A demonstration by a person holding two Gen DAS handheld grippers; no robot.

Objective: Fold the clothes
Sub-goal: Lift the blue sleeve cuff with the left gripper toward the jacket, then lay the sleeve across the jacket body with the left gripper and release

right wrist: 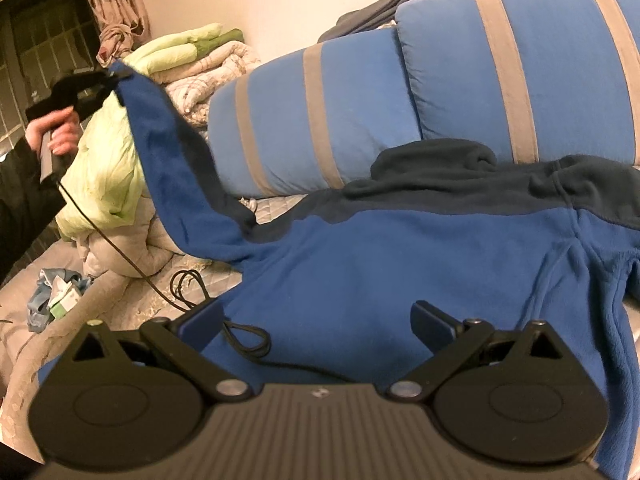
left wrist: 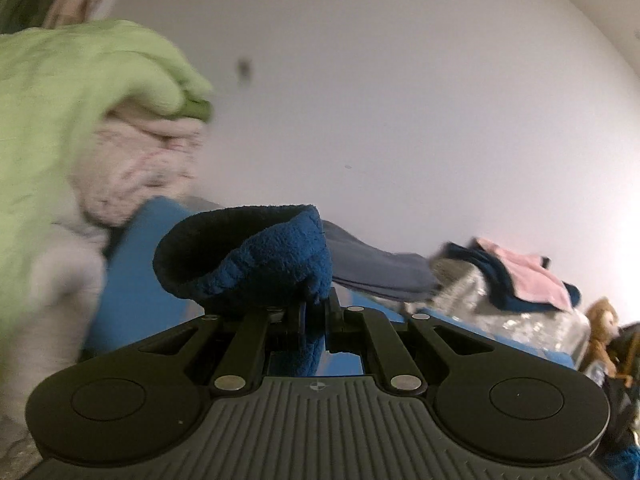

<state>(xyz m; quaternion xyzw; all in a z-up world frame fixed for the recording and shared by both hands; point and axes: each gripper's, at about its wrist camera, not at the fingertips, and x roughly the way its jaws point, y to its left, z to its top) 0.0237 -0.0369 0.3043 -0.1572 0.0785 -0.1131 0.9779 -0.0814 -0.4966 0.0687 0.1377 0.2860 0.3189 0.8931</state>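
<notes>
Here the left gripper (right wrist: 116, 76) pinches the sleeve cuff (left wrist: 256, 260) of the blue fleece jacket (right wrist: 400, 264), lifted up-left; body spread on bed beneath right gripper (right wrist: 318, 322), jaws spread, empty.

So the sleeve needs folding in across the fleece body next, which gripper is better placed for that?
Left. The left gripper is already shut on the cuff of the blue fleece jacket, with the sleeve lifted. The right gripper is open and empty over the jacket's body.
</notes>
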